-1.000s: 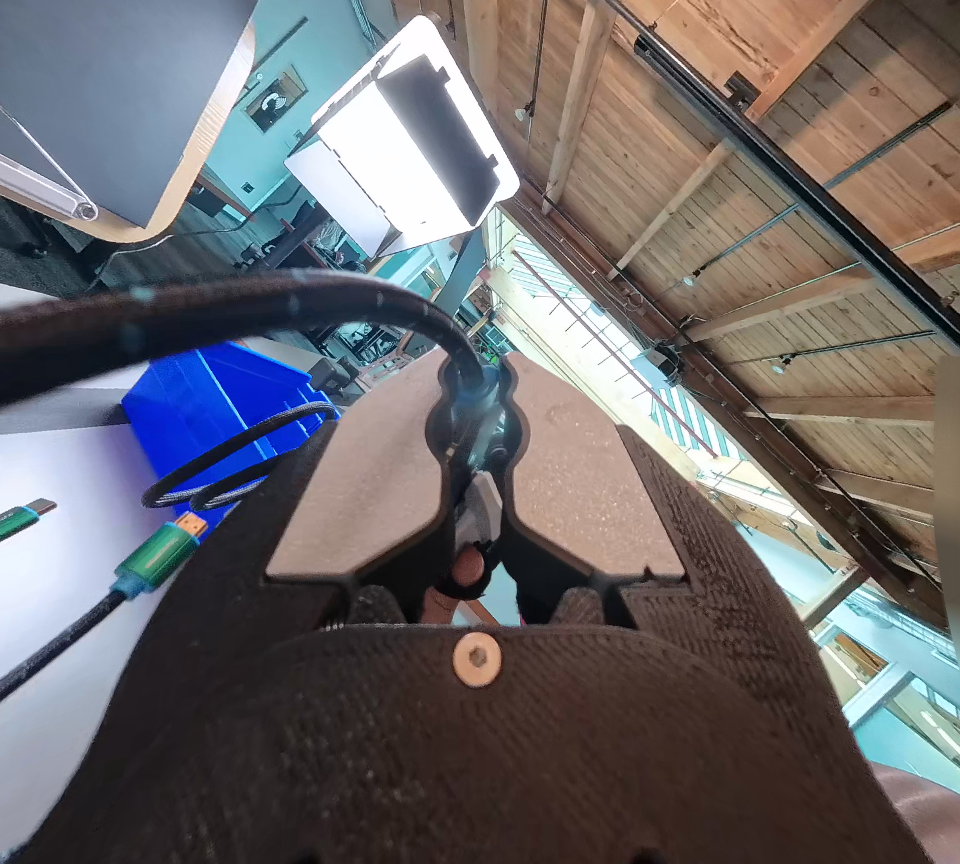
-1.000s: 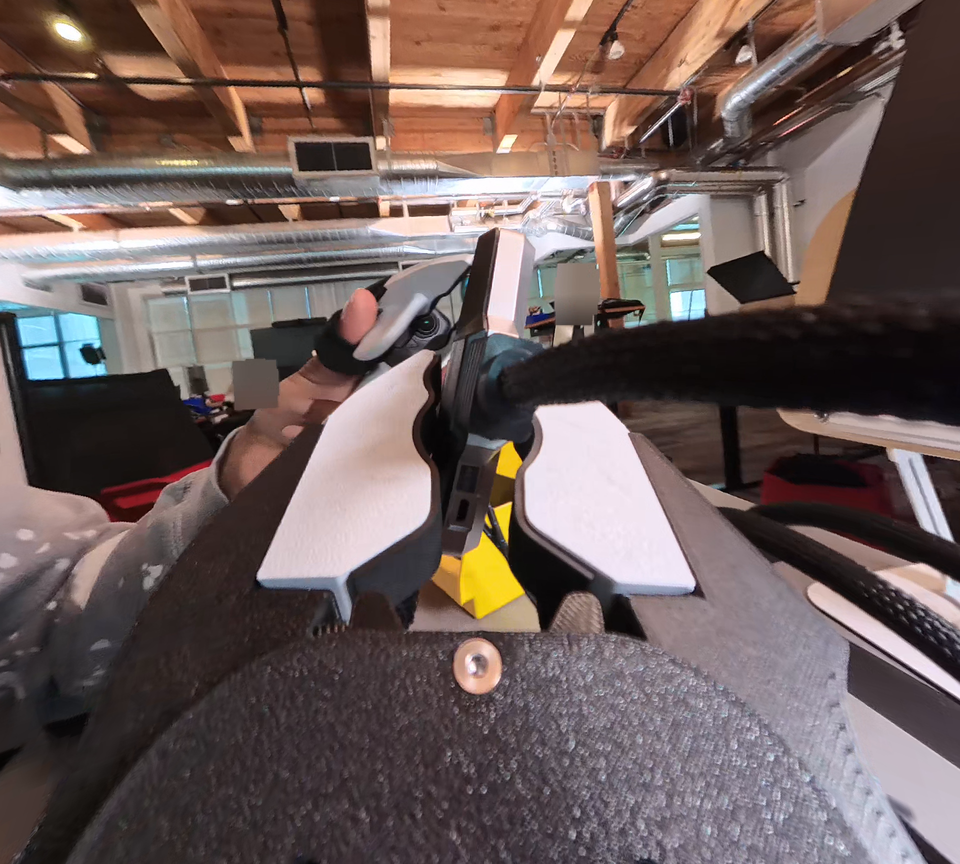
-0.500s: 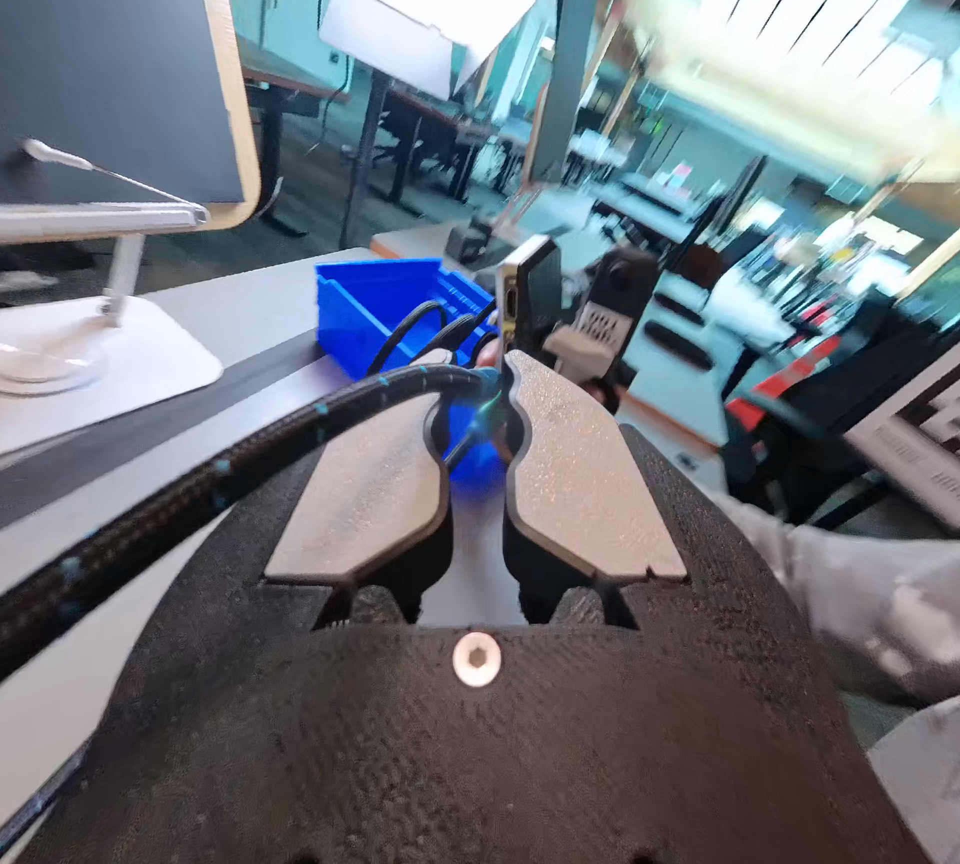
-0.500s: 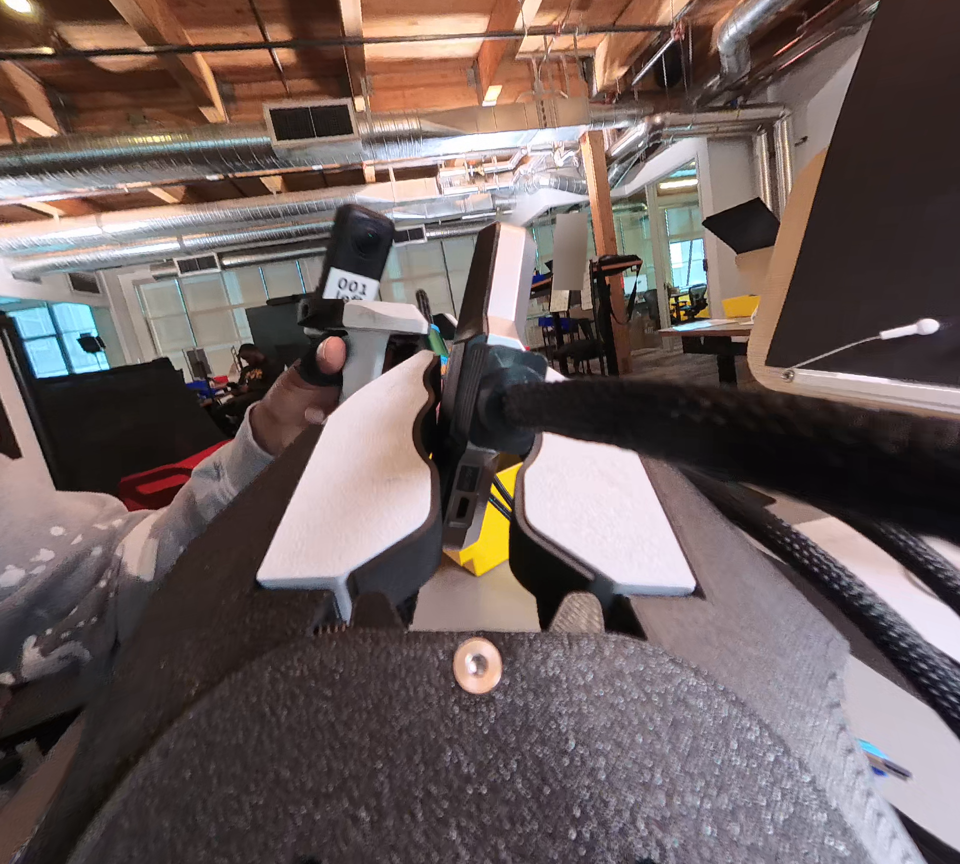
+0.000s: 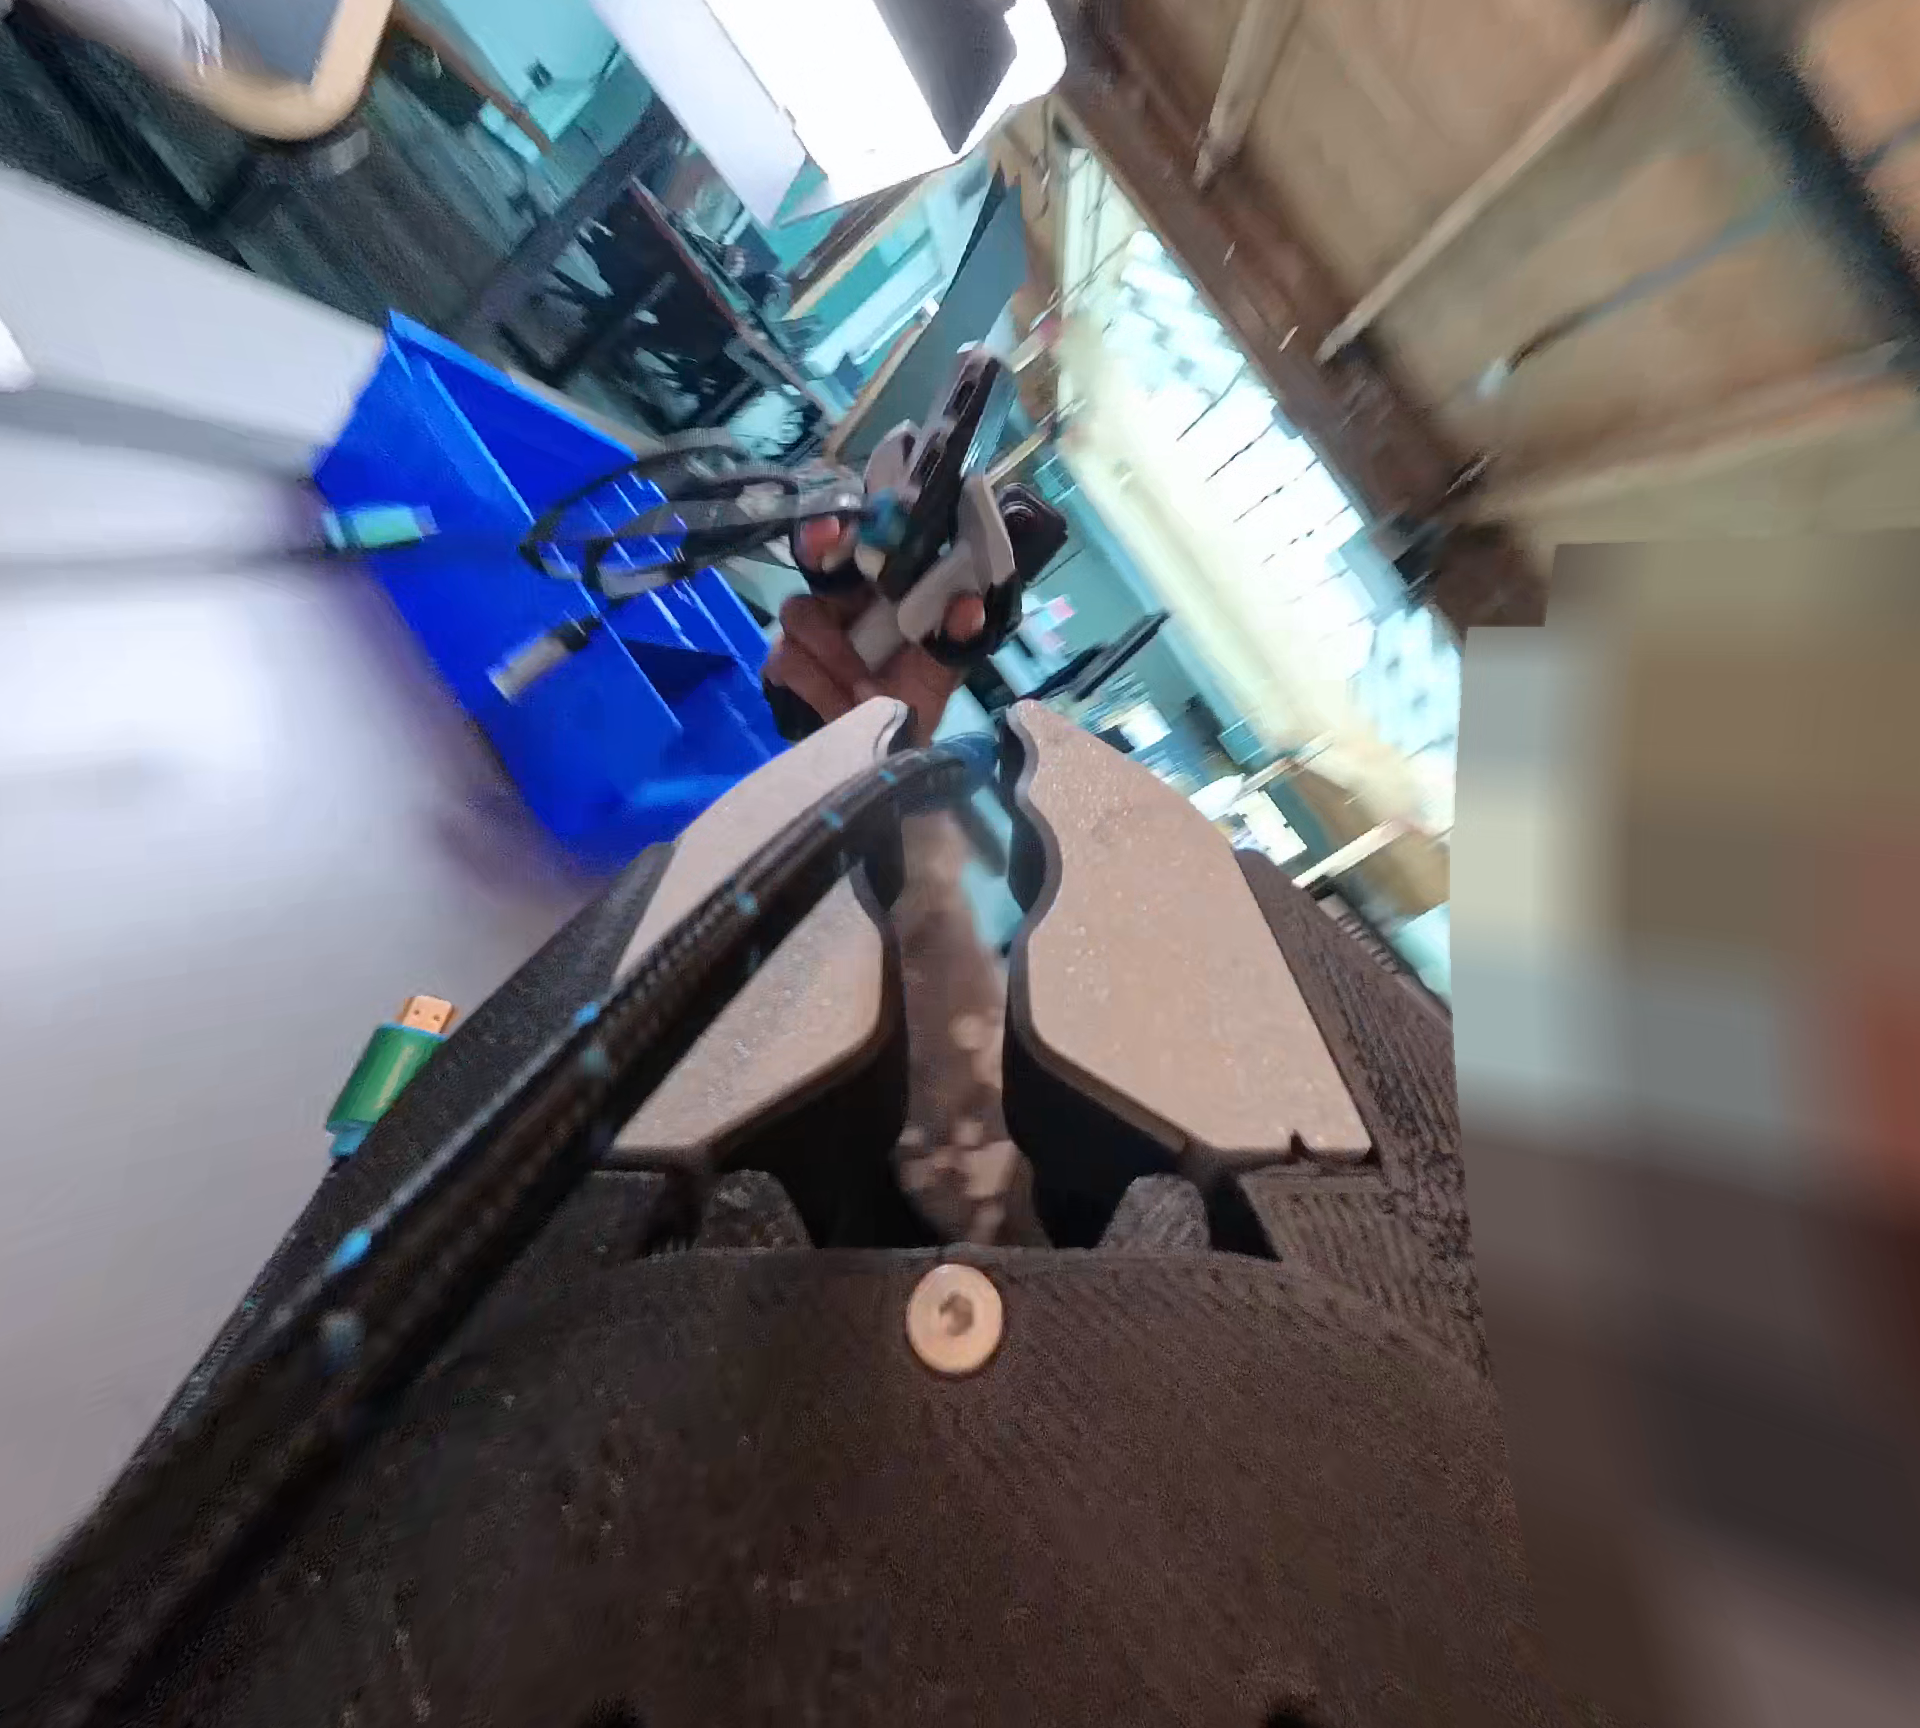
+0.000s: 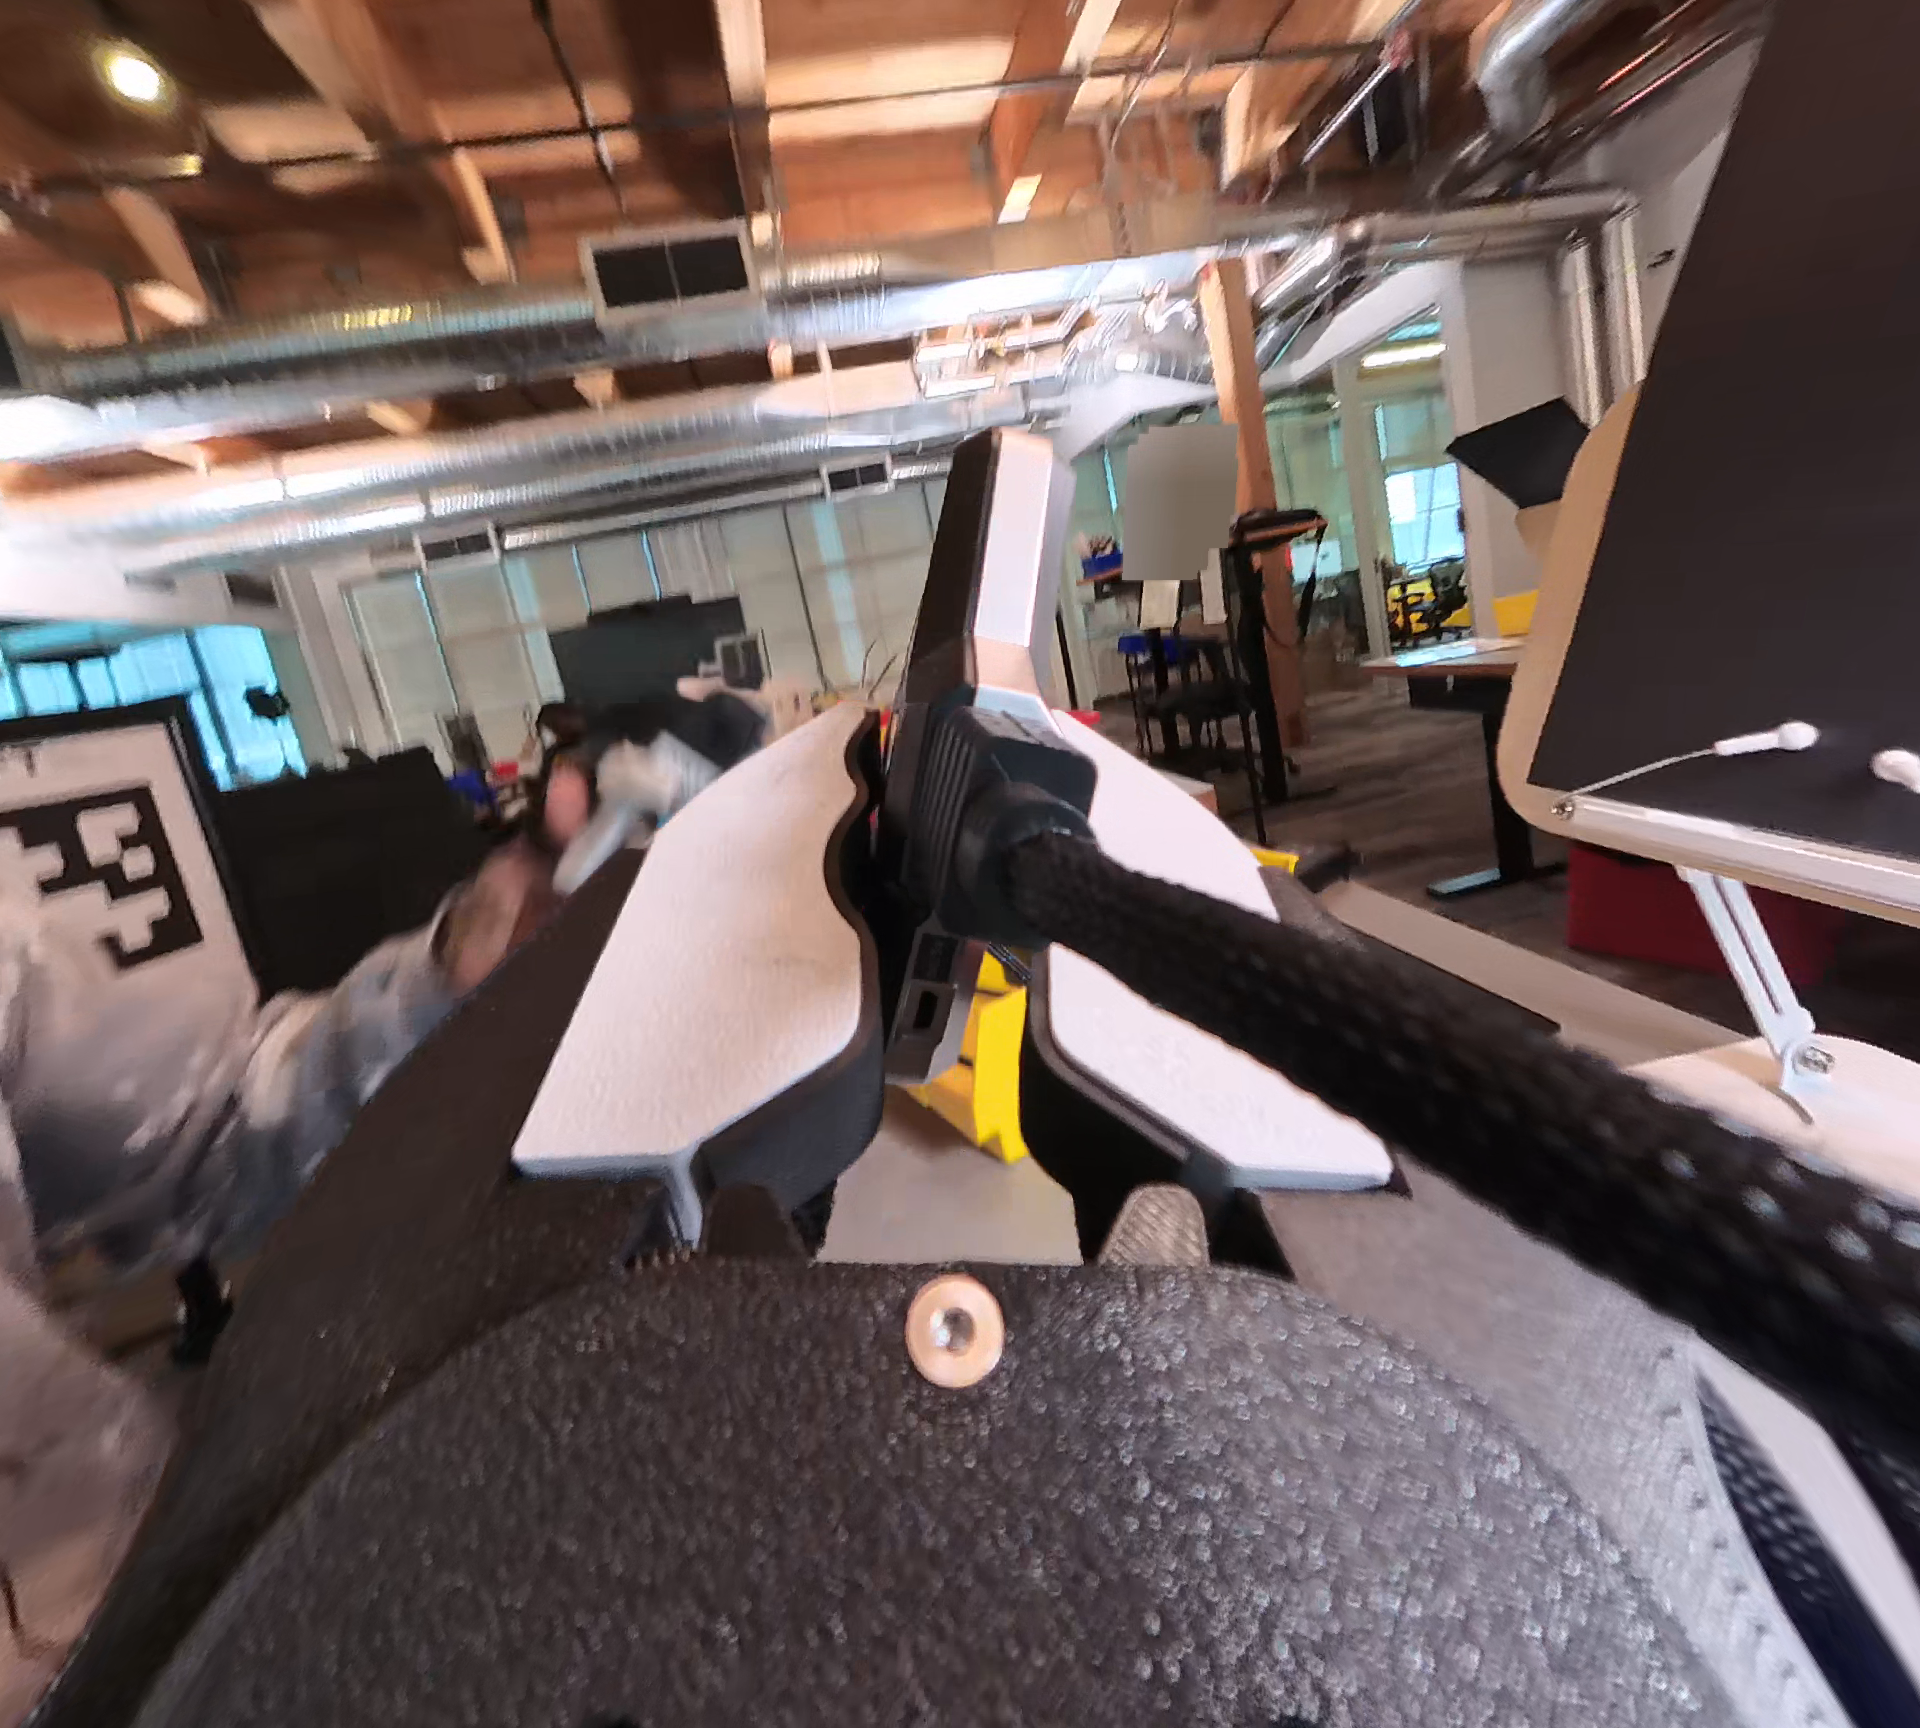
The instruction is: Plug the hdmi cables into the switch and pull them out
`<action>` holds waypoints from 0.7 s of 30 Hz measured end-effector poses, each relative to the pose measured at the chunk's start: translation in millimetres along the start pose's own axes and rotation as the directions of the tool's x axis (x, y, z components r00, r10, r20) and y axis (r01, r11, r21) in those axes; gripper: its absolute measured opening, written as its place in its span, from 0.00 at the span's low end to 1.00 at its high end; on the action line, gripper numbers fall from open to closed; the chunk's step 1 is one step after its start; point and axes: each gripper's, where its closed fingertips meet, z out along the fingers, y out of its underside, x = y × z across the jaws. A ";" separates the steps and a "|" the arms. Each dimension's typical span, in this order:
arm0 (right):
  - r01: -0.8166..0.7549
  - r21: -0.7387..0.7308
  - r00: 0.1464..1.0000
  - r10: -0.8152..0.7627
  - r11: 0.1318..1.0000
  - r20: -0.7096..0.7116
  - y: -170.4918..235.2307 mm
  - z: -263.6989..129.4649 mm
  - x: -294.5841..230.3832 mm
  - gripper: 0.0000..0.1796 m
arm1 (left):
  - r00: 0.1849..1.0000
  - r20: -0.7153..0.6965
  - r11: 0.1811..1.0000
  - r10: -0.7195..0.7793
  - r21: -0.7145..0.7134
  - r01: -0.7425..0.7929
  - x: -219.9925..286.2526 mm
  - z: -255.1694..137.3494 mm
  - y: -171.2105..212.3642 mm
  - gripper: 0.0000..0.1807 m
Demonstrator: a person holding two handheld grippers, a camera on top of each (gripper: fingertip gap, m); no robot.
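My left gripper (image 5: pixel 961 733) is shut on the blue plug end of a black braided hdmi cable (image 5: pixel 727 930), which trails down to the left over the left finger. The plug is free in the air, well short of the switch (image 5: pixel 940 483), which a hand holds up farther off in the other gripper. In the right wrist view my right gripper (image 6: pixel 956 722) is shut on the slim grey and black switch (image 6: pixel 1013 556), held upright on edge. A black plug (image 6: pixel 987 805) with a thick black braided cable (image 6: pixel 1351 992) sits in its side.
A blue bin (image 5: pixel 520 598) with coiled cables stands on the white table (image 5: pixel 156 795). A green hdmi plug (image 5: pixel 390 1065) lies near the left gripper. A yellow bin (image 6: pixel 982 1076) is behind the switch. A dark board on a white stand (image 6: pixel 1714 535) is at the right.
My left gripper has drawn back from the switch with the blue plug held in it, and its view has swung and blurred. The right gripper still holds the switch with the black cable in it.
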 end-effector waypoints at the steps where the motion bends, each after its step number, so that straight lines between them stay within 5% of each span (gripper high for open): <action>1: -0.009 0.013 1.000 0.009 1.000 -0.013 -1.4 0.9 1.4 0.14 | 0.994 -0.019 0.993 -0.111 0.034 0.112 -9.8 -2.5 11.6 0.09; 6: -0.024 0.005 0.999 0.024 1.000 -0.041 5.7 9.4 2.4 0.15 | 0.931 0.082 0.929 -0.357 0.140 0.344 -91.6 -6.2 50.8 0.09; 10: -0.025 -0.005 0.999 0.025 1.000 -0.036 8.0 8.7 1.4 0.15 | 0.897 0.251 0.922 -0.364 -0.042 0.386 -130.4 -12.3 95.6 0.23; 14: -0.038 0.012 0.998 0.038 0.999 -0.051 5.3 1.8 10.3 0.15 | 0.934 0.347 0.899 -0.085 -0.378 0.222 -120.7 -42.4 135.9 0.23; 17: -0.048 0.015 0.997 0.049 0.999 -0.062 7.9 -0.1 15.9 0.14 | 0.947 0.315 0.781 0.060 -0.605 0.152 -105.9 -68.3 156.0 0.19; 21: -0.052 0.007 0.998 0.052 0.999 -0.048 11.7 3.6 14.1 0.14 | 0.817 0.280 0.629 0.504 -0.767 -0.125 -125.6 -86.5 131.8 0.20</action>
